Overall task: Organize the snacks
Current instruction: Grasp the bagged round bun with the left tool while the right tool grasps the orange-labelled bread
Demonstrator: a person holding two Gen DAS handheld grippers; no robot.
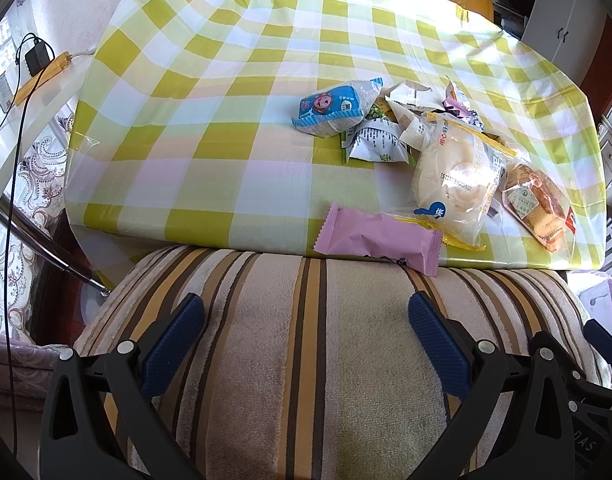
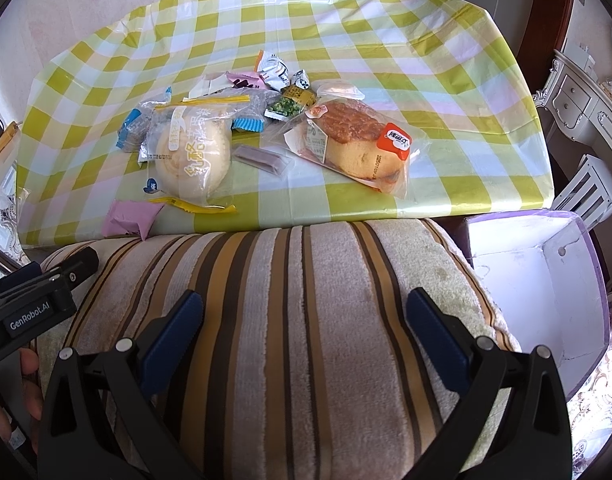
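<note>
Nearest in both wrist views is a striped plush cushion (image 1: 306,340), which both tools hang above. The left gripper (image 1: 306,320) has its jaws spread wide, nothing between them. The right gripper (image 2: 306,316) is likewise wide open and empty. In the right wrist view the left tool's body shows at the lower left with a hand (image 2: 26,392) behind it.

Right of the cushion stands a white box with a lilac rim (image 2: 537,280); its visible interior holds nothing.

Beyond the cushion is the desk, covered by a yellow-green checked cloth (image 1: 226,80). At its near edge lies a pink wrapped bar (image 1: 379,238), long axis running left to right, its near side overhanging toward the cushion. Just behind it, touching, a round bun in a clear bag (image 1: 453,184) lies with its long axis running near to far, yellow seals at both ends. Right of the bun, a sliced cake in a clear bag with an orange label (image 2: 357,144) lies diagonally. Between them in the right view sits a small purple-grey stick packet (image 2: 262,158), also diagonal.

Farther back, a blue cartoon-printed packet (image 1: 331,108) and a green-and-white sachet (image 1: 375,142) lie in a loose heap of small wrappers (image 2: 274,76).
</note>
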